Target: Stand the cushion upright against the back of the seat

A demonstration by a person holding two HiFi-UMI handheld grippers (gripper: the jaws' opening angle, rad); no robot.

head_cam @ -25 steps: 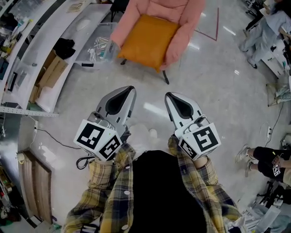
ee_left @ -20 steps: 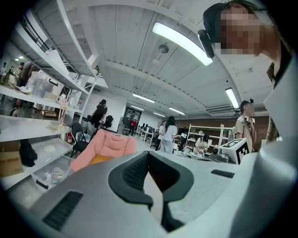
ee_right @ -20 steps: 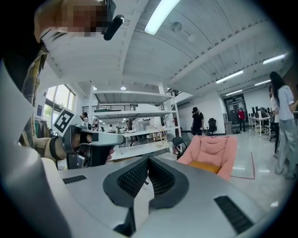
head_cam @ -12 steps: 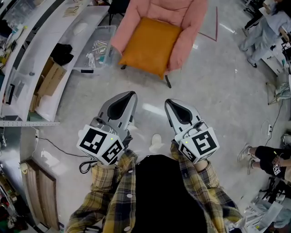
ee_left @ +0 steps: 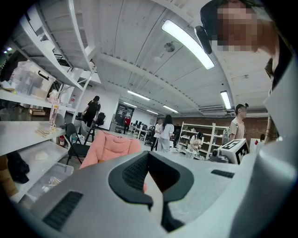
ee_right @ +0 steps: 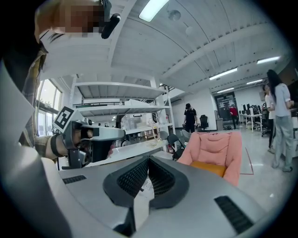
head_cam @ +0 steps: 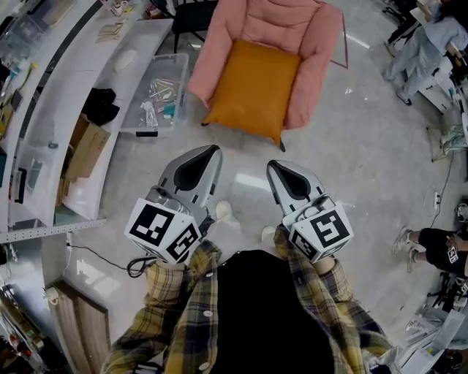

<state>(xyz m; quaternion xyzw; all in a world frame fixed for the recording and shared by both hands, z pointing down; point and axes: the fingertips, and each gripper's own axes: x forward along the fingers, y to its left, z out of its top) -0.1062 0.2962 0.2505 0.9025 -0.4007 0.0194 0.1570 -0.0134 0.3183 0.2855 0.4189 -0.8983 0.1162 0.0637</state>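
An orange cushion [head_cam: 253, 89] lies flat on the seat of a pink armchair [head_cam: 316, 51] at the top of the head view. The cushion's front edge overhangs the seat a little. Both grippers hang over the bare floor, well short of the chair and pointing towards it. My left gripper [head_cam: 209, 153] is shut and empty. My right gripper [head_cam: 276, 169] is also shut with nothing in it. In the right gripper view the cushion [ee_right: 207, 168] shows as an orange strip in the armchair [ee_right: 219, 146] beyond the jaws. The left gripper view shows only the armchair's [ee_left: 108, 148] pink back.
White shelving runs along the left, with a clear plastic bin [head_cam: 158, 89] and a cardboard box [head_cam: 82, 148] on the floor beside it. A black folding chair [head_cam: 187, 10] stands behind the armchair's left side. People [head_cam: 441, 247] sit or stand at the right. A cable [head_cam: 95, 252] trails on the floor.
The armchair and cushion have come closer and sit lower in the head view. Both grippers have travelled forward towards them, still shut.
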